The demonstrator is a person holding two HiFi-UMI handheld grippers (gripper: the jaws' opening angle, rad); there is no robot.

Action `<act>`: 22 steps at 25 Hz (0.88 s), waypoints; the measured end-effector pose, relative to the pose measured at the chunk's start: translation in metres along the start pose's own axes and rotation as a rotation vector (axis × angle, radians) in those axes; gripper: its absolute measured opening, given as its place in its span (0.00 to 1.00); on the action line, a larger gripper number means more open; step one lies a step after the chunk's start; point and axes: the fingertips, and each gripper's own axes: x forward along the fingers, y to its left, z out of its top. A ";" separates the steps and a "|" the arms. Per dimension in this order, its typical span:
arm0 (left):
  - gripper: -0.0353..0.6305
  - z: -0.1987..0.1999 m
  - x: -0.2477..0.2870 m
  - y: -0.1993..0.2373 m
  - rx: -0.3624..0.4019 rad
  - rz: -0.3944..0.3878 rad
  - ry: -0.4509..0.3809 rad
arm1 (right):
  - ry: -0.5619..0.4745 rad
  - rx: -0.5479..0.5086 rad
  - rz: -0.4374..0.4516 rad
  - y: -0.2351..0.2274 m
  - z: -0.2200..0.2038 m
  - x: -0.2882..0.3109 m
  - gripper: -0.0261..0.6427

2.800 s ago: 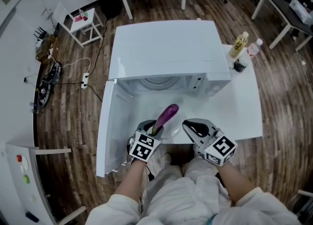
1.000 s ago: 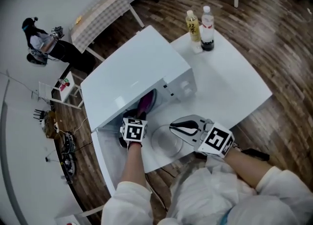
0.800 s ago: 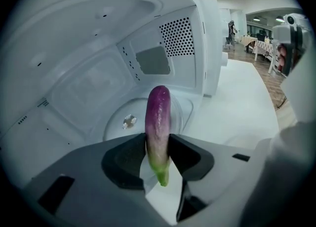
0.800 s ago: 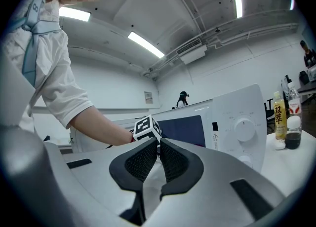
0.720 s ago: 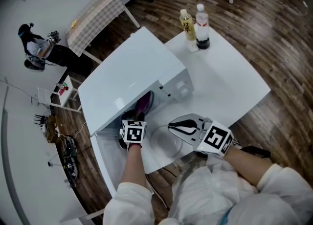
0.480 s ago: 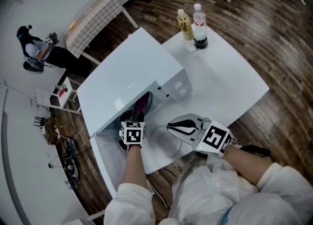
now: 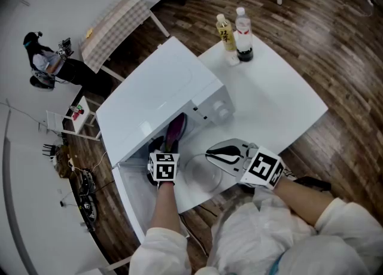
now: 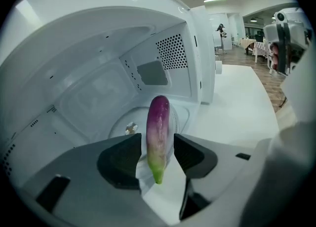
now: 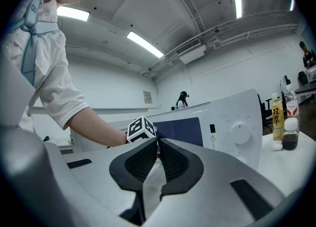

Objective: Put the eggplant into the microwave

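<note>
Bright even indoor light, ceiling strip lights point(image 9: 145, 44) w/ glare, fisheye edge distortion, sharp.

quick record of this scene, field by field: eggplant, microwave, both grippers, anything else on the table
eggplant: purple with a green tip, inside the microwave cavity, between the left gripper's jaws
microwave: white, on the white table, door open
left gripper: reaching into the cavity; jaws have just been opening, pads look clear of the eggplant
right gripper: outside the microwave, jaws together, nothing between them
other items: two bottles at the table's far corner
task status: eggplant inside, apparently released
</note>
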 end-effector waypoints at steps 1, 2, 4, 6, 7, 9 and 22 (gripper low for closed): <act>0.36 0.001 -0.002 0.000 -0.001 0.002 -0.001 | -0.001 0.001 0.000 0.000 0.001 0.000 0.10; 0.36 0.003 -0.006 -0.001 -0.003 0.005 0.000 | -0.001 0.002 0.000 0.001 0.001 -0.001 0.10; 0.36 0.005 -0.011 -0.002 -0.009 0.005 -0.004 | 0.001 0.003 0.001 0.003 0.002 -0.002 0.10; 0.36 0.006 -0.016 -0.004 -0.014 0.007 -0.011 | 0.003 0.002 0.002 0.005 0.005 -0.003 0.10; 0.36 0.006 -0.019 -0.004 -0.016 0.009 -0.014 | 0.002 0.002 0.002 0.006 0.006 -0.004 0.10; 0.36 0.008 -0.025 -0.005 -0.018 0.015 -0.021 | 0.000 -0.001 0.002 0.009 0.010 -0.006 0.10; 0.36 0.031 -0.094 -0.037 -0.182 -0.018 -0.176 | 0.029 0.010 0.007 0.032 0.027 -0.017 0.10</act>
